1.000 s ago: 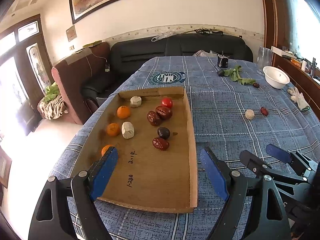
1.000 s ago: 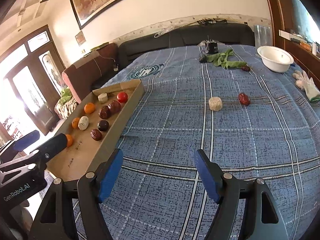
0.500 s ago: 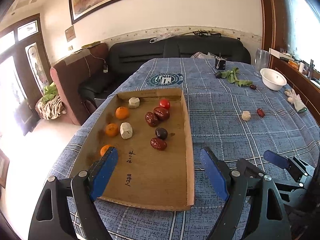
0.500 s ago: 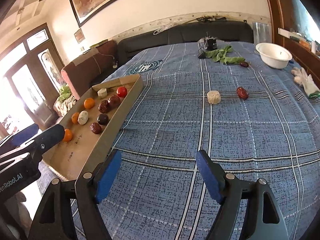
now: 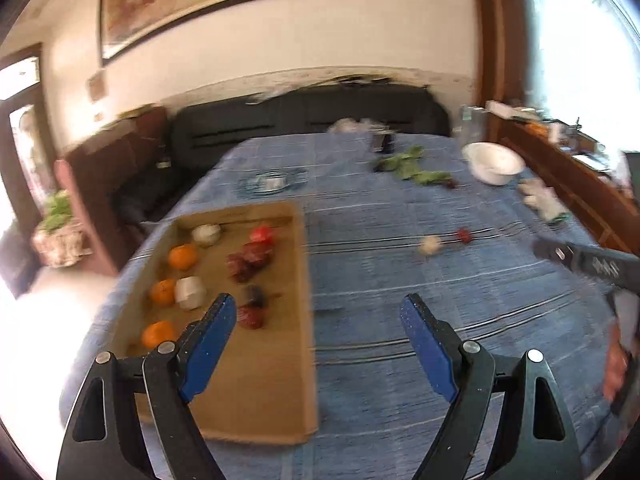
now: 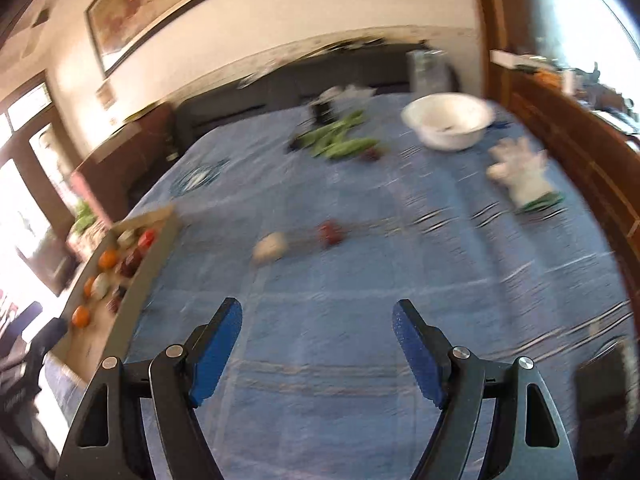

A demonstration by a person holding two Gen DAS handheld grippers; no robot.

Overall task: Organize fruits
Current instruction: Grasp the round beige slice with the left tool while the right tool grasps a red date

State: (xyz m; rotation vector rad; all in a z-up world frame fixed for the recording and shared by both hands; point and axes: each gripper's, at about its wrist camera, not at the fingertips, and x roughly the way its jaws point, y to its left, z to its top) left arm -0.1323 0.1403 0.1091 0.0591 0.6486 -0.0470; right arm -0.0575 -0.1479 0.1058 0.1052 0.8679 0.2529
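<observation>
While both blurred, left gripper [image 5: 320, 320] gapes empty over tray [image 5: 308, 320] edge; right gripper [image 6: 318, 322] gapes empty; tray's length runs away.

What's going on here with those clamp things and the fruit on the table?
A person holds a two-finger gripper in each hand, sorting fruit into a cardboard tray. Oranges, dark red fruits and pale pieces already lie in it. A pale piece and a red fruit lie on the blue tablecloth. The left gripper and right gripper are both open and empty.
</observation>
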